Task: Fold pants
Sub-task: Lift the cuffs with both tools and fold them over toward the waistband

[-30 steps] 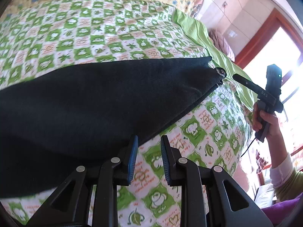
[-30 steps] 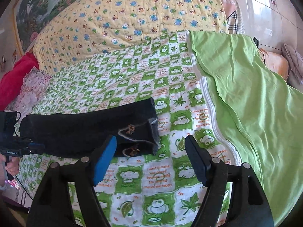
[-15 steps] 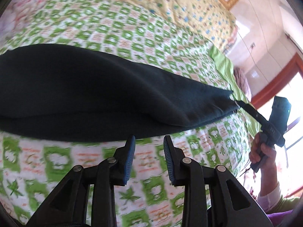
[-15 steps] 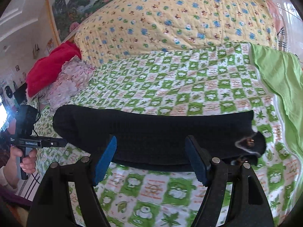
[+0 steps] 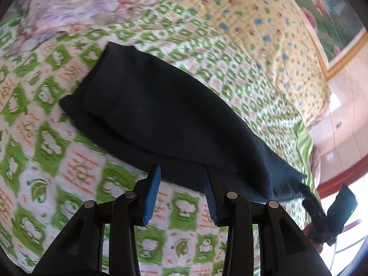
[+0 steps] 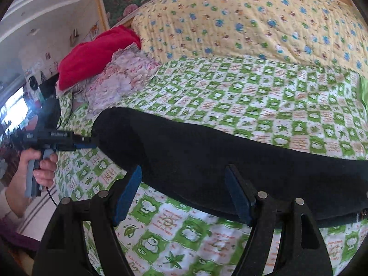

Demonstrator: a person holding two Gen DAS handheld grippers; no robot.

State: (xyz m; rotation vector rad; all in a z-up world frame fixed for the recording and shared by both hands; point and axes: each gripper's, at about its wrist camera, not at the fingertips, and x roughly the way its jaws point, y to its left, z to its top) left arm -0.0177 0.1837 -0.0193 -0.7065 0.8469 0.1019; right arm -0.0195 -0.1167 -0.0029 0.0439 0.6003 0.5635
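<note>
The black pants [image 5: 165, 119] lie folded lengthwise in a long strip on the green-and-white quilt; they also show in the right wrist view [image 6: 207, 156]. My left gripper [image 5: 181, 184] is open and empty, its blue pads just at the near edge of the pants near the leg end. My right gripper [image 6: 184, 184] is wide open and empty at the near edge toward the waist end, where a metal button [image 6: 363, 212] shows. Each gripper appears in the other's view, at the far tip of the pants.
The quilt [image 6: 264, 96] covers the bed. A yellow floral blanket [image 6: 253, 18] is piled at the back. A red pillow [image 6: 92, 55] and a pink floral cloth [image 6: 119, 78] lie at the left end. A green sheet [image 5: 304, 142] edges the right end.
Both grippers have swung along the pants toward their opposite ends, with motion blur. The left gripper has opened wider. The pants have not moved.
</note>
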